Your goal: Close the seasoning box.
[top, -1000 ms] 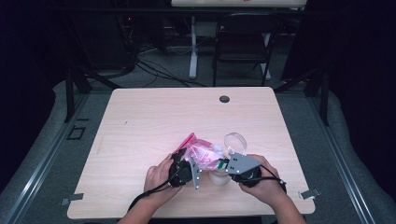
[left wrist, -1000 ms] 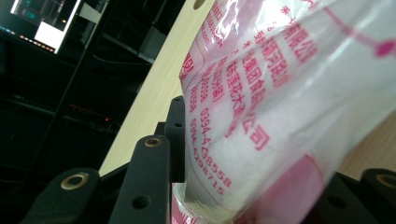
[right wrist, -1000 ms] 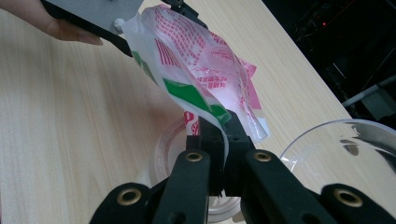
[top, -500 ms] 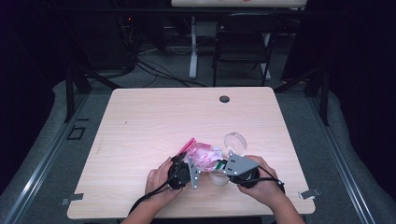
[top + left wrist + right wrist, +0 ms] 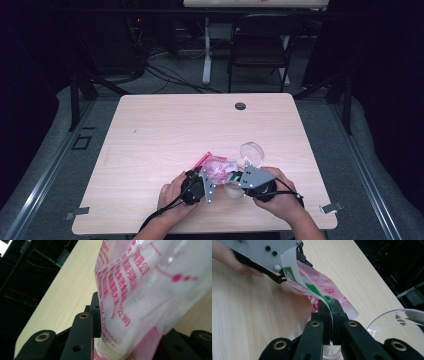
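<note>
two hand-held grippers (image 5: 220, 181), bag (image 5: 218, 169) half-hidden

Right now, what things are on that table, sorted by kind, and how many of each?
Clear plastic bag with pink print: 1
White-and-green strip: 1
Clear round plastic containers: 2
Hand-held grippers, left and right: 2
Total: 6

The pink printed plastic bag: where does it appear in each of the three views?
High view: the pink printed plastic bag lies low of centre, between both tongs.
Left gripper view: it covers the right half, between the jaws.
Right gripper view: upper centre, above the shut jaws.
Shared landmark: the wooden table.
</note>
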Demonstrator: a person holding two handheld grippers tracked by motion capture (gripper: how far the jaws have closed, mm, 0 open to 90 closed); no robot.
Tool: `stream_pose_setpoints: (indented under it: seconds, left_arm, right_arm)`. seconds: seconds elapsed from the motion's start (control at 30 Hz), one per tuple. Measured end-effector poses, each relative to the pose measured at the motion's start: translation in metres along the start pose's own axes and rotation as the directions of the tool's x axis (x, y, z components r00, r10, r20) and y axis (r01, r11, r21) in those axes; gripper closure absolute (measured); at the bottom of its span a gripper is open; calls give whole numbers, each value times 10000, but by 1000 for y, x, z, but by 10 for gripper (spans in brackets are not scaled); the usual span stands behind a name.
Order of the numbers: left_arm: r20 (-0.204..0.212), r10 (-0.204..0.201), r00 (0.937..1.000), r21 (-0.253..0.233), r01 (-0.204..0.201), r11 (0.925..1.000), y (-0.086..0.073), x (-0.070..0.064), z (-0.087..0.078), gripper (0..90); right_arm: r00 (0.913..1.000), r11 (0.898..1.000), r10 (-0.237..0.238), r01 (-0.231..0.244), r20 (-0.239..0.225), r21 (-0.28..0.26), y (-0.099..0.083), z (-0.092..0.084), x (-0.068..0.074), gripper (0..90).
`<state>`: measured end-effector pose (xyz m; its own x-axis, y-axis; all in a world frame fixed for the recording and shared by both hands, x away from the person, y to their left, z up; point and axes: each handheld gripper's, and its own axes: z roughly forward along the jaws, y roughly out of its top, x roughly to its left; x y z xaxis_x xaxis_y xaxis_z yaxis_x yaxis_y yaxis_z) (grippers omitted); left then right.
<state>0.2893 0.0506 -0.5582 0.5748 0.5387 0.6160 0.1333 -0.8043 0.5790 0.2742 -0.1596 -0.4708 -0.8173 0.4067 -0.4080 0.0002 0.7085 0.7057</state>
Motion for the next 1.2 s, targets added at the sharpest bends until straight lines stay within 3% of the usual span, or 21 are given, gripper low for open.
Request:
stream_pose_setpoints:
  seconds: [0.2,0.43,0.63,0.83,0.93,1.2]
  left_arm:
    - [402,-210,9990,-41,212,9998,-2,0,3,726]
    - [1146,-592,9917,-34,600,9982,-5,1,5,732]
    - [1340,-796,9878,-121,820,9966,-8,3,6,735]
    - [1656,-1098,9801,-134,1136,9934,-10,5,8,738]
    - [1637,-1107,9803,-134,1144,9933,-11,6,8,739]
    - [1872,-1424,9719,-128,1474,9890,-13,10,8,741]
  right_arm:
    - [9999,9999,95,-96,-96,-74,-1,1,0,821]
    - [9990,9987,328,-339,-303,-378,0,2,-1,635]
    - [9986,9958,506,-518,-179,-749,0,-1,-3,551]
    - [9976,9930,693,-689,3,-963,1,-4,-5,519]
    - [9971,9915,751,-737,94,-1069,1,-5,-6,513]
    - [9932,9869,1151,-1126,153,-1157,0,-10,-11,496]
